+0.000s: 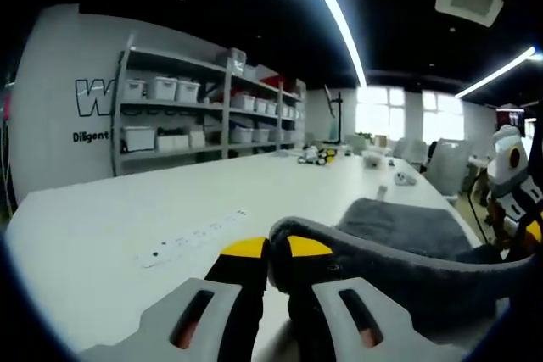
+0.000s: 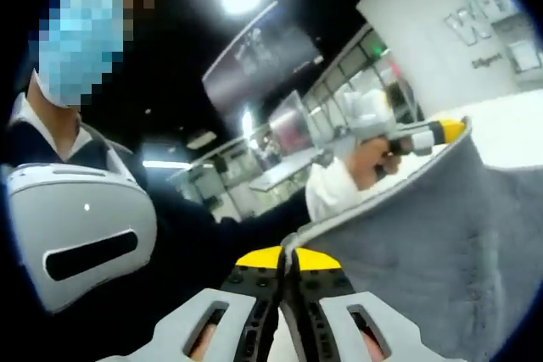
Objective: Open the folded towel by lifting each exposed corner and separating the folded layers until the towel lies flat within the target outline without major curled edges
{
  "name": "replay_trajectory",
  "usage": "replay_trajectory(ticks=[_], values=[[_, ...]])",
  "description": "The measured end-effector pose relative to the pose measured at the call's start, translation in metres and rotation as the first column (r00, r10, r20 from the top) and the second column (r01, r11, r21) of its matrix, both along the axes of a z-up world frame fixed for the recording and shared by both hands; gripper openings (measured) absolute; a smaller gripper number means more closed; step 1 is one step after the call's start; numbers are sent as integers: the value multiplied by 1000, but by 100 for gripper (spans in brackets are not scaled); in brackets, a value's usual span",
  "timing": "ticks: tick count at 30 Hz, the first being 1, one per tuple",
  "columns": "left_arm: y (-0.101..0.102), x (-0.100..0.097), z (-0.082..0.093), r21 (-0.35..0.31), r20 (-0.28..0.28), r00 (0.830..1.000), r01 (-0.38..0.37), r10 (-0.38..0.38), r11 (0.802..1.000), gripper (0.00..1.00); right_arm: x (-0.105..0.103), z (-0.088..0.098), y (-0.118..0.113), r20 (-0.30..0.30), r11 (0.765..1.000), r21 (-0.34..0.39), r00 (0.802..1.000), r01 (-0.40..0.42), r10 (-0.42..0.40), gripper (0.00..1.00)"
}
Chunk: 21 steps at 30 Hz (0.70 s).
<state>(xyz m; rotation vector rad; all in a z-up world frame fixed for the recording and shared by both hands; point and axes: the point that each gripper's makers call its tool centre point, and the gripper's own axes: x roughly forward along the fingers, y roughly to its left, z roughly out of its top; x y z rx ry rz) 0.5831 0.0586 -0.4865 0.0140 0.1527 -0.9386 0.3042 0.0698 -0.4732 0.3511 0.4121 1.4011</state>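
Observation:
A grey towel (image 1: 407, 252) hangs stretched between both grippers above a white table (image 1: 127, 209). In the left gripper view my left gripper (image 1: 276, 247) is shut on one towel corner, and the cloth runs away to the right. In the right gripper view my right gripper (image 2: 284, 256) is shut on another corner of the grey towel (image 2: 441, 243). The left gripper (image 2: 433, 135), with yellow tips, shows at the upper right of that view, held by a hand and pinching the far corner. The target outline is hidden.
A white power strip (image 1: 191, 237) lies on the table left of the towel. Small items (image 1: 318, 155) and chairs (image 1: 445, 167) stand at the far end. Shelves with white bins (image 1: 187, 112) line the wall. A person (image 2: 76, 209) stands close behind the right gripper.

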Motion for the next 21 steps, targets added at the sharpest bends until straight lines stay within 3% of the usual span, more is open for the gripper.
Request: replay_trajectory(ticks=[10, 21], values=[[19, 5, 5, -33, 22, 1000, -8, 9, 999, 7, -7, 1, 24, -6, 998, -10, 998, -56, 56, 0], [47, 6, -8, 53, 45, 998, -34, 32, 998, 8, -7, 2, 43, -23, 996, 6, 995, -92, 92, 0]])
